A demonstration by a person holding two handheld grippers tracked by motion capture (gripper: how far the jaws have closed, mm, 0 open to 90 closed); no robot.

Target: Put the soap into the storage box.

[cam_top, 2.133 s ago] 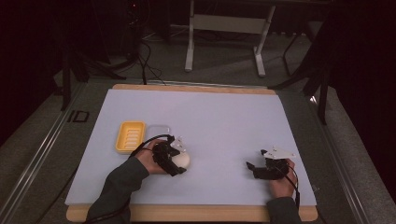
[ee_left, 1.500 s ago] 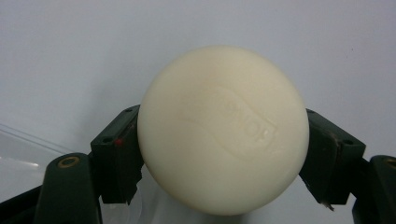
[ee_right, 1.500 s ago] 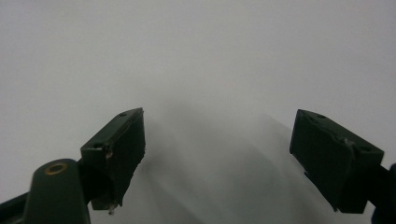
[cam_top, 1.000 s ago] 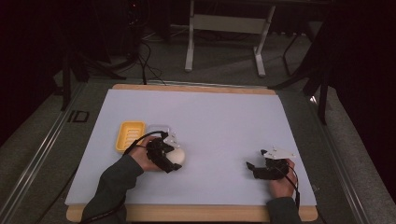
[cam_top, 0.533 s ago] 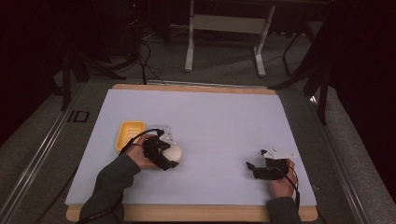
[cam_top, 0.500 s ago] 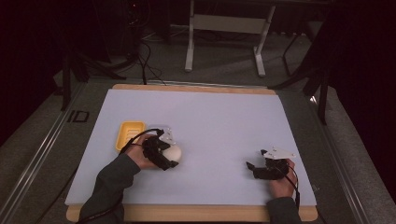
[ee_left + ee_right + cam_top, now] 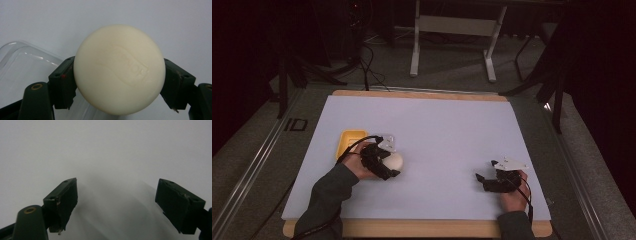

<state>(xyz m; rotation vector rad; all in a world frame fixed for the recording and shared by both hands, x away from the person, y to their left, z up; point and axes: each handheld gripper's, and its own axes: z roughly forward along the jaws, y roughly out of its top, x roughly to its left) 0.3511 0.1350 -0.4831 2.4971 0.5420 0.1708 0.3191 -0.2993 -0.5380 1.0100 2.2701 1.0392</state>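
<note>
High view: The tabletop (image 7: 437, 130) carries a pale sheet over a wooden board. The left hand-held gripper (image 7: 388, 162) sits at the left of the sheet, held by the person's left hand (image 7: 357, 167), whose dark sleeve enters from the bottom edge. A cream-coloured round soap bar (image 7: 393, 160) lies between its jaws, low over the sheet; whether the bar rests on the sheet cannot be told. A yellow tray (image 7: 348, 142) lies just beyond and to the left of that gripper, and a clear plastic lid (image 7: 388, 140) lies just beside the tray, on its right. The right hand-held gripper (image 7: 482, 180) sits well apart at the right of the sheet, held by the right hand (image 7: 514, 192), its jaws pointing left.

Left gripper view: The two black jaws pinch the soap bar (image 7: 119, 68) on its left and right flanks, and both pads press on it. The bar bears an embossed mark across its face. The clear plastic lid (image 7: 27, 65) lies behind and to the left of the bar, with the pale sheet beyond it.

Right gripper view: The jaws of the right hand-held gripper (image 7: 116, 203) stand spread wide, with nothing between them. The pale sheet lies beyond them, bearing the jaws' soft shadow.
</note>
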